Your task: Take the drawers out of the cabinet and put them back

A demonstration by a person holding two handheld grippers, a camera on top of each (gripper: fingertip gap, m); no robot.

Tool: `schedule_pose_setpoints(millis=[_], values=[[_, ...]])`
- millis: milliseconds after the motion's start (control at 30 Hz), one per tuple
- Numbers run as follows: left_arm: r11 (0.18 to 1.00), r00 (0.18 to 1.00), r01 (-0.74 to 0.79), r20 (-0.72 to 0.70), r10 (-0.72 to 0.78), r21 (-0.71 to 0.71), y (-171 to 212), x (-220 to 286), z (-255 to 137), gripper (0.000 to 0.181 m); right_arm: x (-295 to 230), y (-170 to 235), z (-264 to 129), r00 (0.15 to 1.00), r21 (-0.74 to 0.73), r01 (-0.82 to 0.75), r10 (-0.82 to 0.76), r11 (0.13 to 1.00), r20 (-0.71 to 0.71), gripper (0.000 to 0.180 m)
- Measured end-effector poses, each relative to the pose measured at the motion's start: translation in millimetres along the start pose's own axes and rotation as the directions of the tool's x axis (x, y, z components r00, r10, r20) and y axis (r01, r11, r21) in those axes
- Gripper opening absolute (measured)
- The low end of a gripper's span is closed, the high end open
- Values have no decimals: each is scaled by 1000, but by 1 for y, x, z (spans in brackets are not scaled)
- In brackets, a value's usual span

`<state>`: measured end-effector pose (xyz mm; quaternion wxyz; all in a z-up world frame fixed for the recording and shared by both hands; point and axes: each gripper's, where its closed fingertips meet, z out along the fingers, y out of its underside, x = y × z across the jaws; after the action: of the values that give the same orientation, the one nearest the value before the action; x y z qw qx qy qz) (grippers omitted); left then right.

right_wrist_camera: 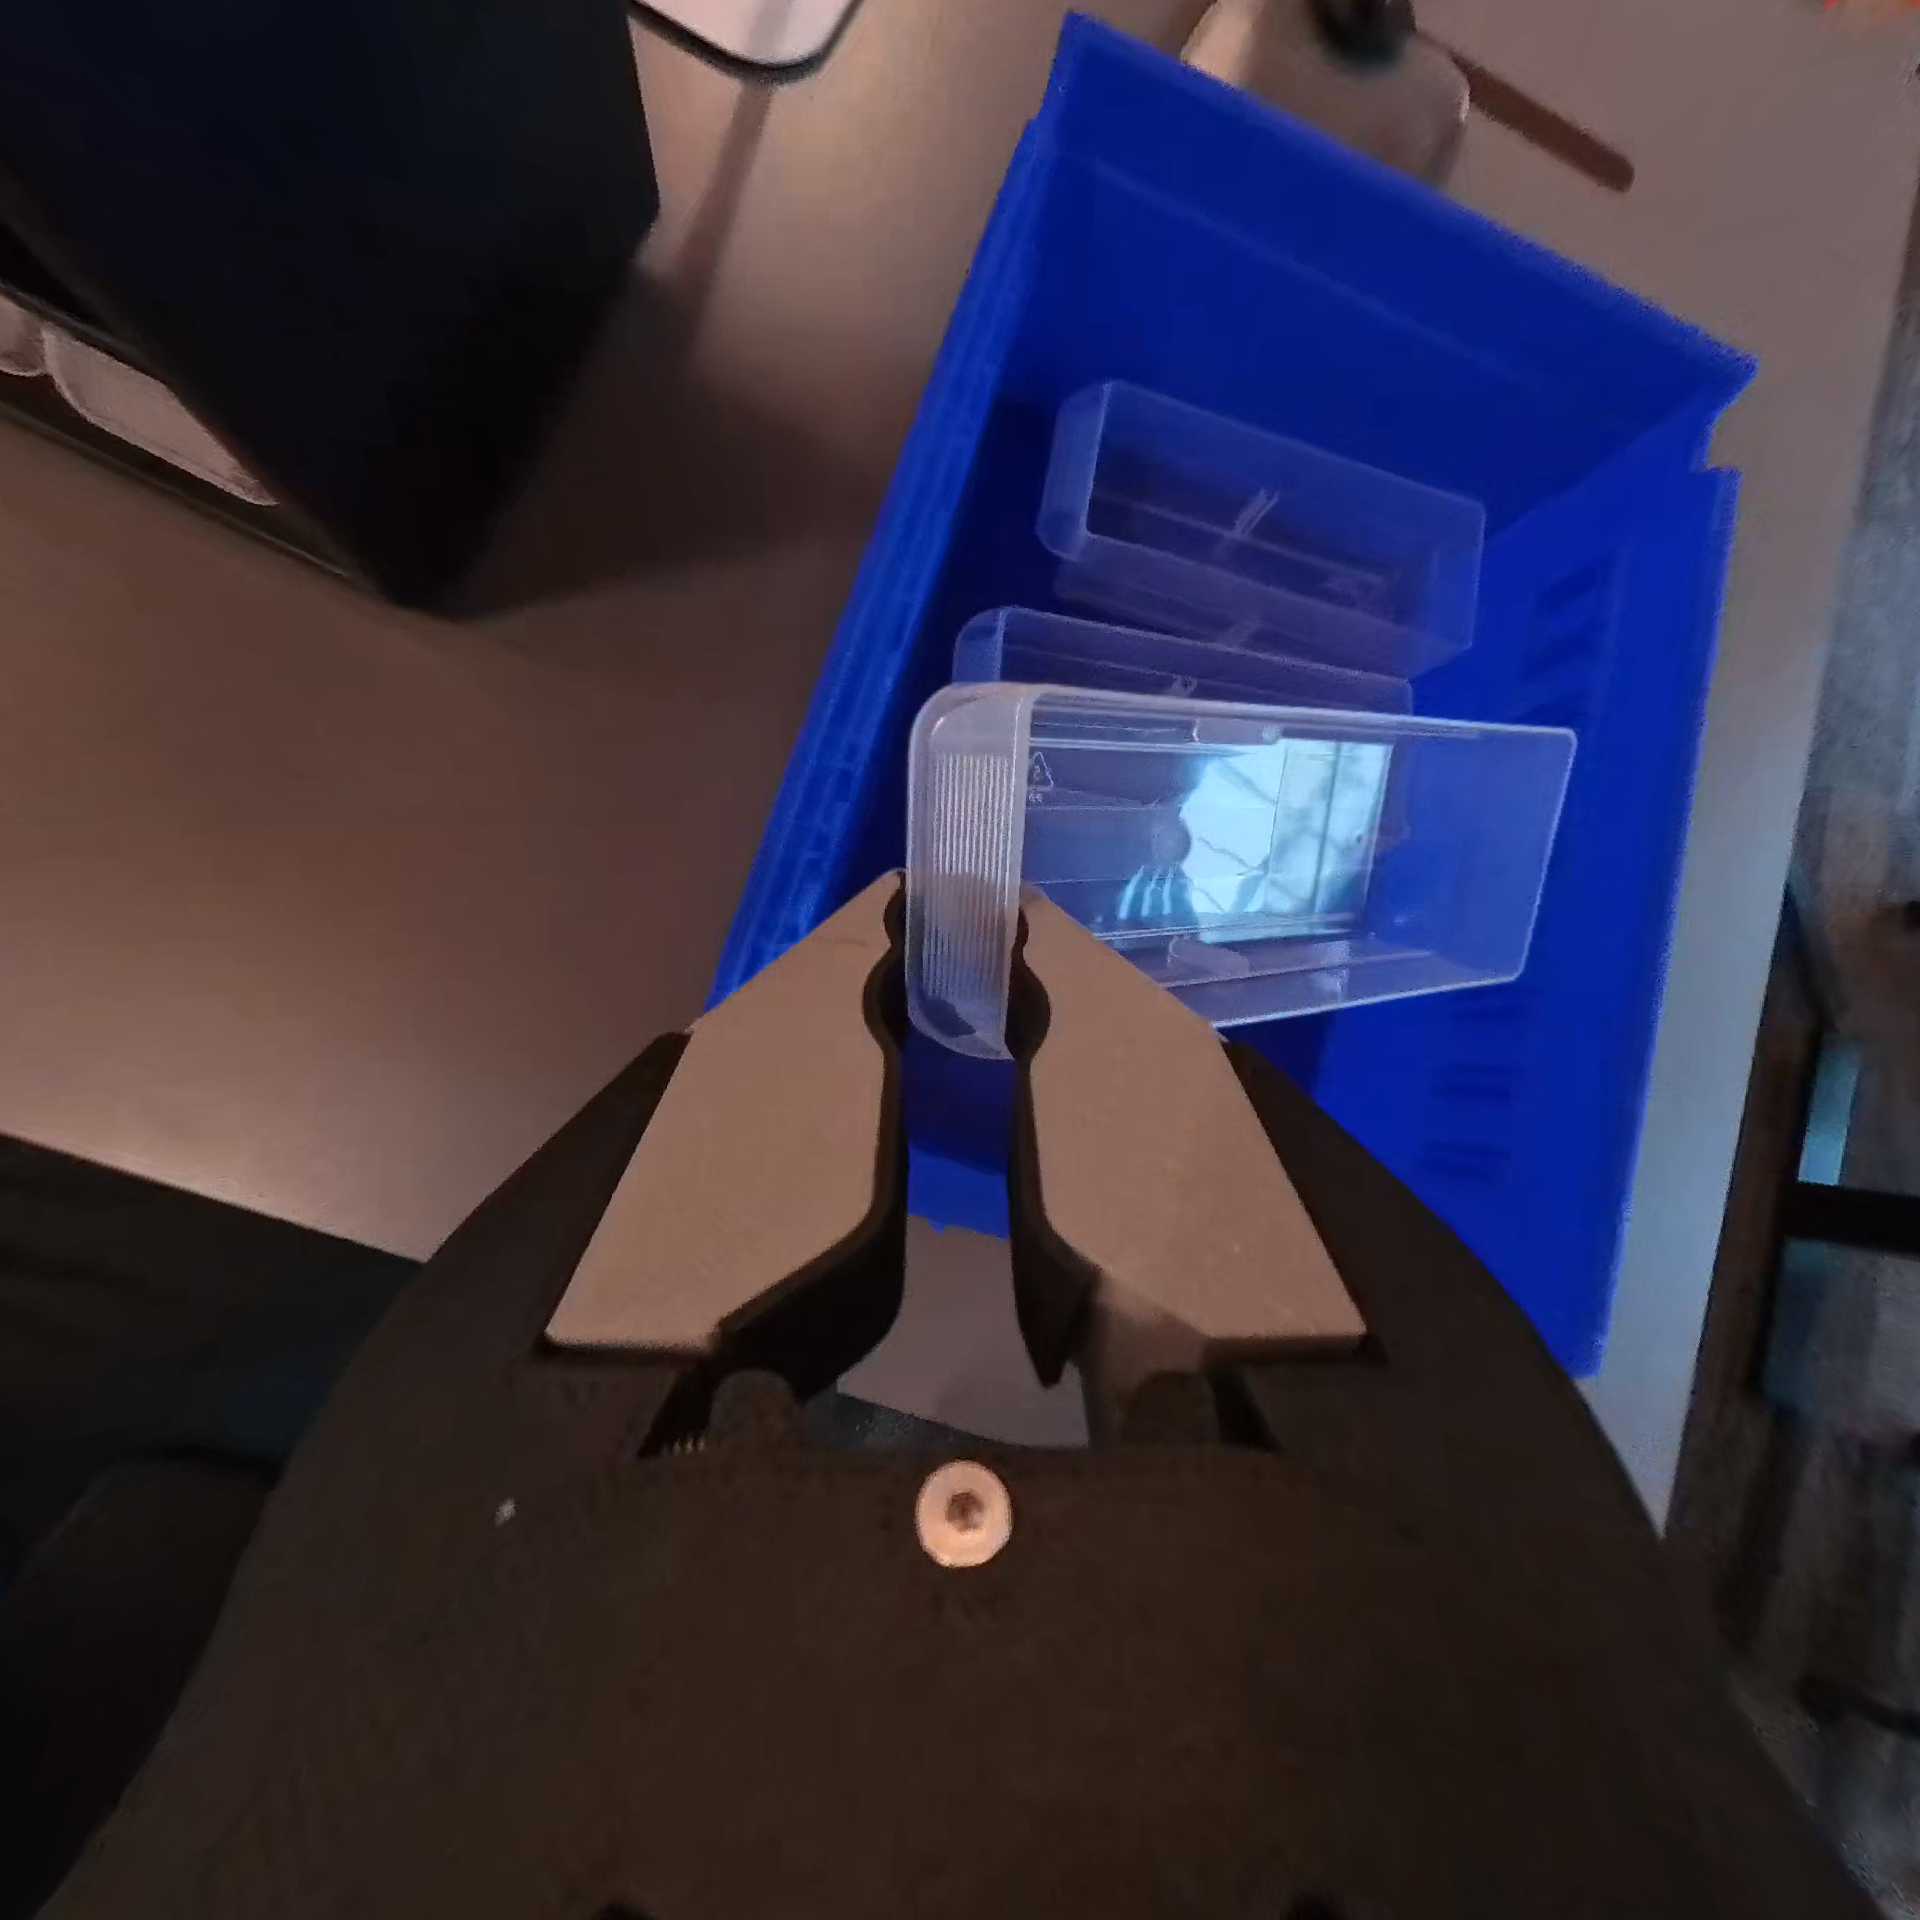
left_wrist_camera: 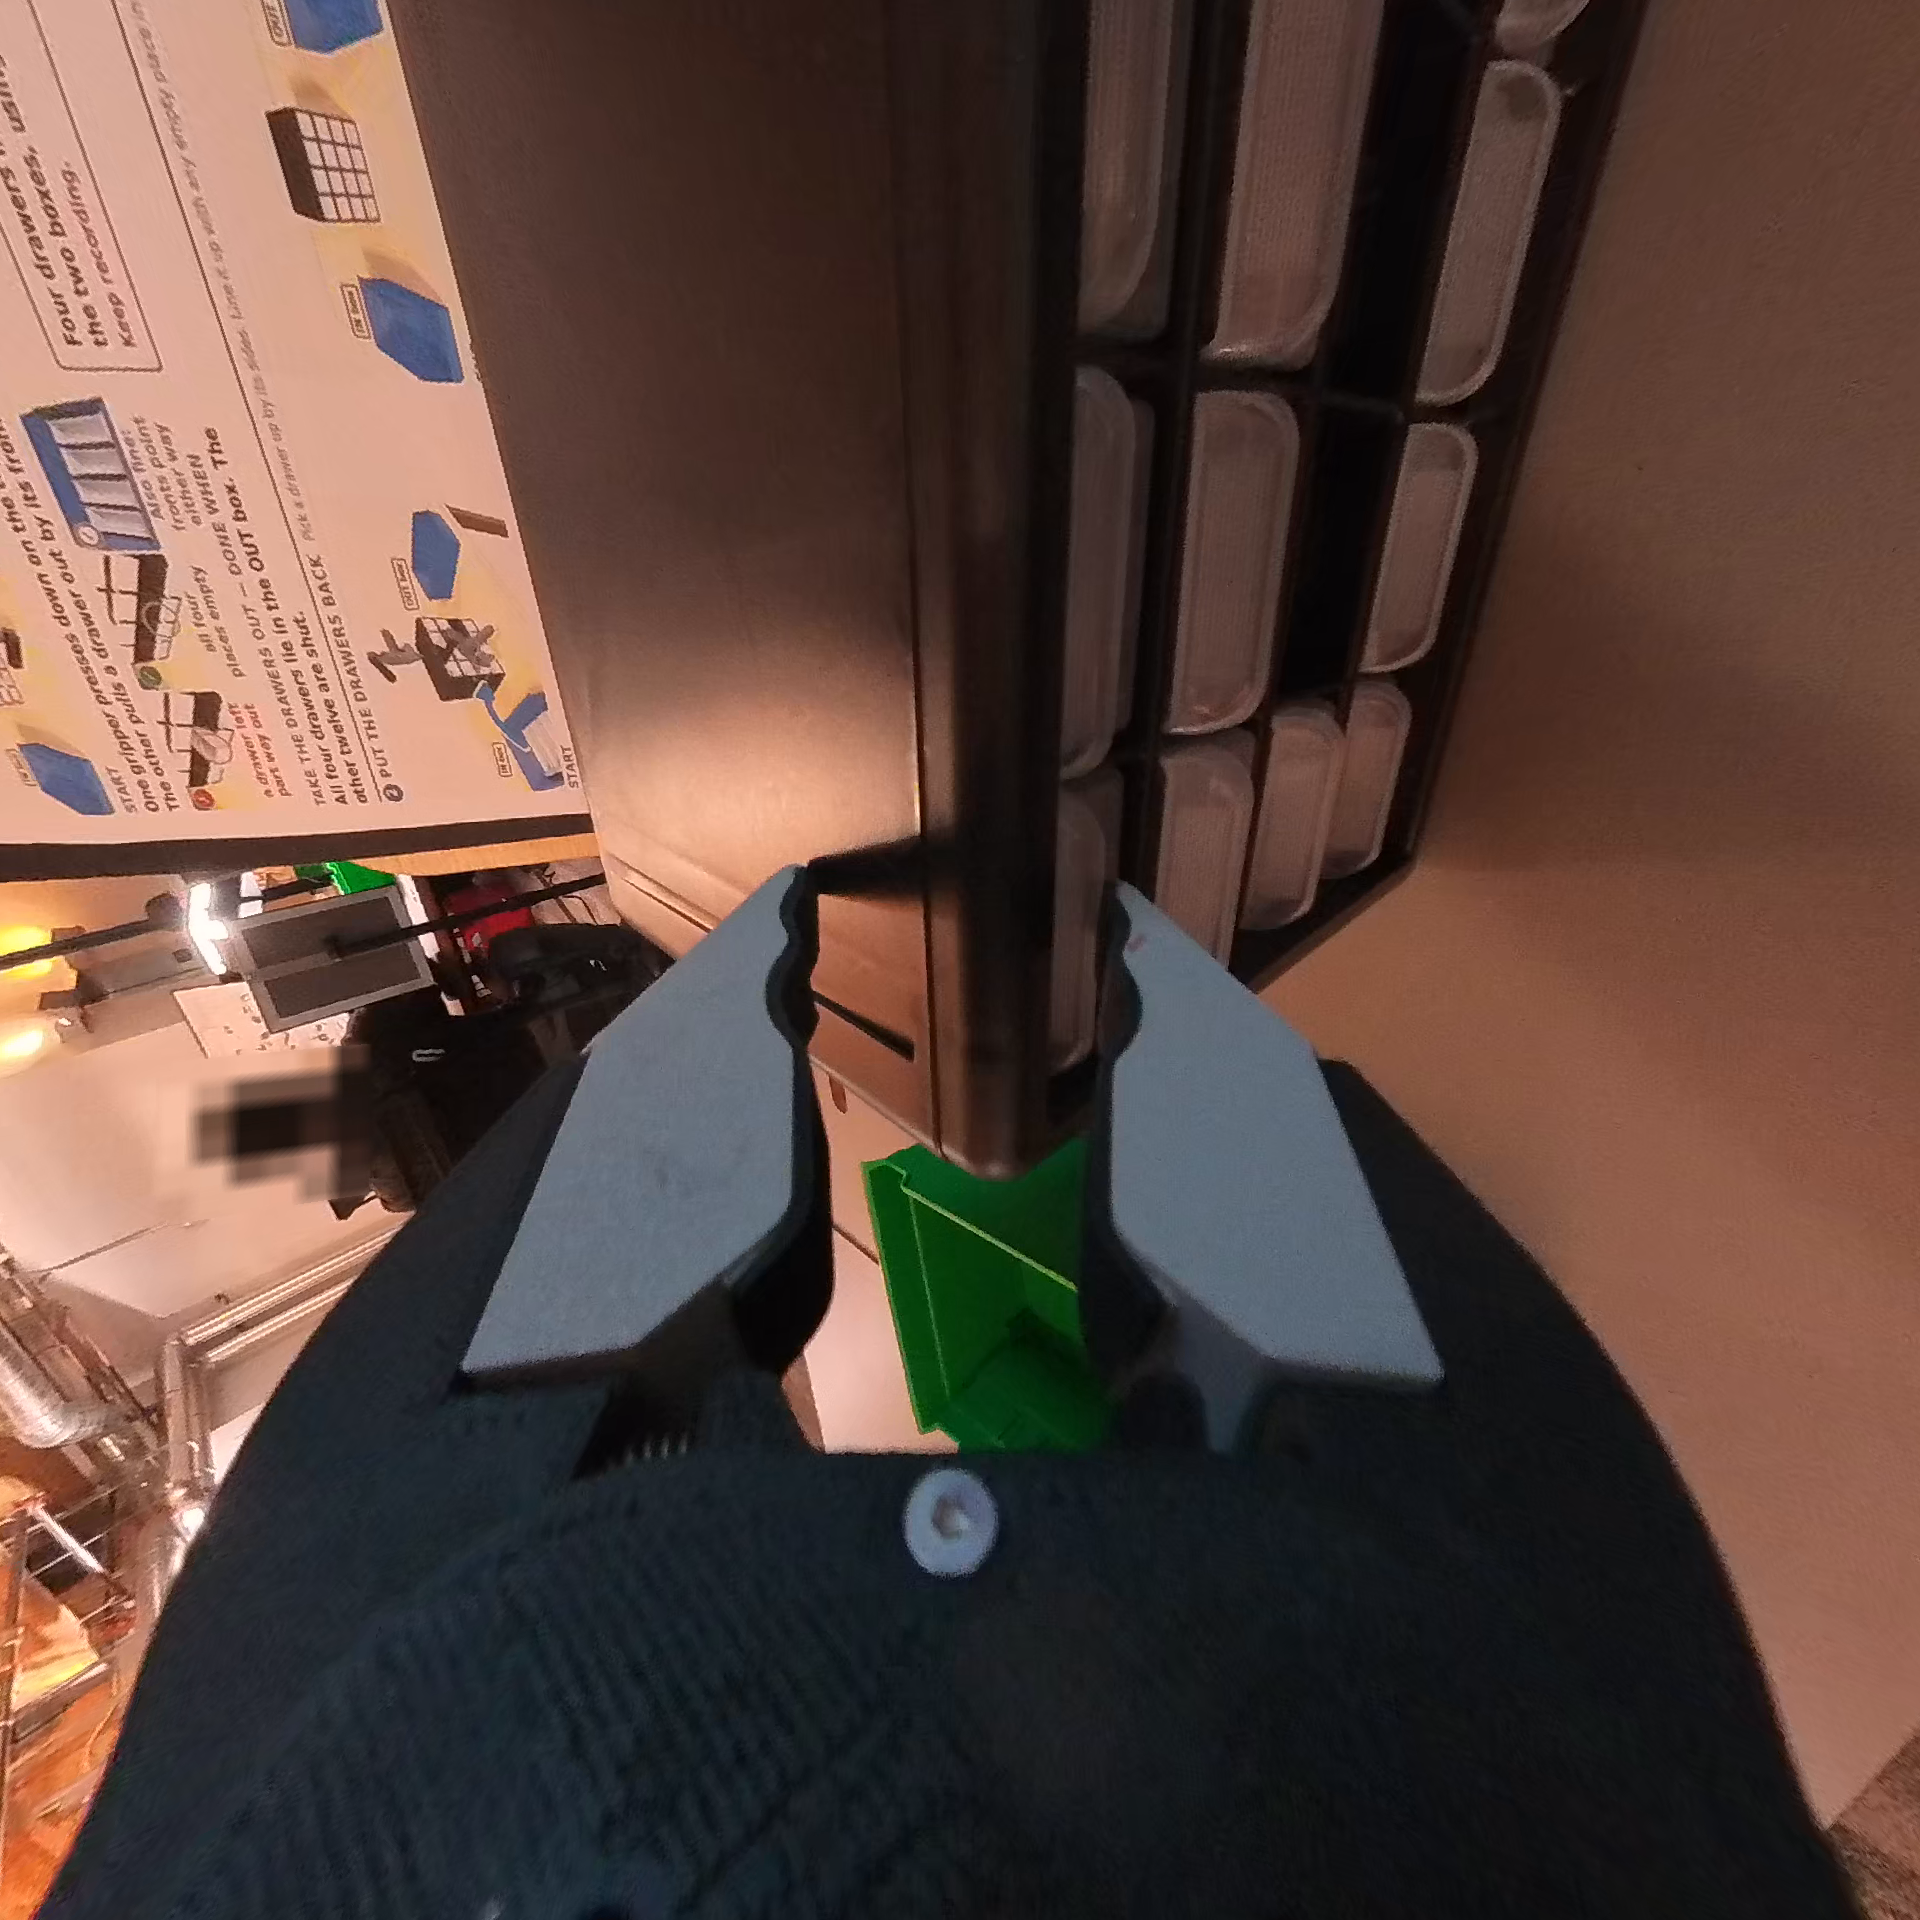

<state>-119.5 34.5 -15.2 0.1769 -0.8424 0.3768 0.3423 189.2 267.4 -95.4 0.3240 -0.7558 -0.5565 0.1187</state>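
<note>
In the left wrist view, the black cabinet (left_wrist_camera: 727, 520) fills the middle, with rows of clear drawers (left_wrist_camera: 1236, 582) in its front. At least one slot (left_wrist_camera: 1345, 520) looks dark and empty. My left gripper (left_wrist_camera: 961, 935) is open, its tips set against the cabinet's corner edge, one finger on either side. In the right wrist view, my right gripper (right_wrist_camera: 961, 925) is shut on the ribbed front of a clear drawer (right_wrist_camera: 1299, 852). It holds the drawer over a blue bin (right_wrist_camera: 1247, 260). Two more clear drawers (right_wrist_camera: 1257, 509) lie in the bin.
A green plastic part (left_wrist_camera: 977, 1278) sits between my left fingers below the cabinet corner. An instruction poster (left_wrist_camera: 208, 468) stands beside the cabinet. The cabinet's dark side (right_wrist_camera: 312, 260) shows at the upper left of the right wrist view, on the pale table (right_wrist_camera: 364, 779).
</note>
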Motion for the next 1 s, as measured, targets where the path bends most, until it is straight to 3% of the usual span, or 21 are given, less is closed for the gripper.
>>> schedule_pose_setpoints(millis=[167,300,533,700,833,1000], values=[[1000,1000,-7,4,8,-7,0,0,0,52,30,12,13,996,-59,-61,57,996,-73,12],[1000,1000,-13,7,13,-8,0,0,0,52,33,16,19,989,-70,-151,151,986,-11,12],[1000,1000,-24,8,24,-20,0,0,0,52,10,40,46,996,-249,-49,65,967,55,12],[999,1000,-21,13,22,-25,0,0,0,52,15,49,80,999,-336,39,-38,941,9,13],[1000,1000,-15,13,16,-22,0,0,0,52,13,35,98,1000,-305,-5,12,952,20,18],[1000,1000,-14,12,14,-15,0,0,0,52,17,22,83,1000,-225,14,-7,974,30,34]])
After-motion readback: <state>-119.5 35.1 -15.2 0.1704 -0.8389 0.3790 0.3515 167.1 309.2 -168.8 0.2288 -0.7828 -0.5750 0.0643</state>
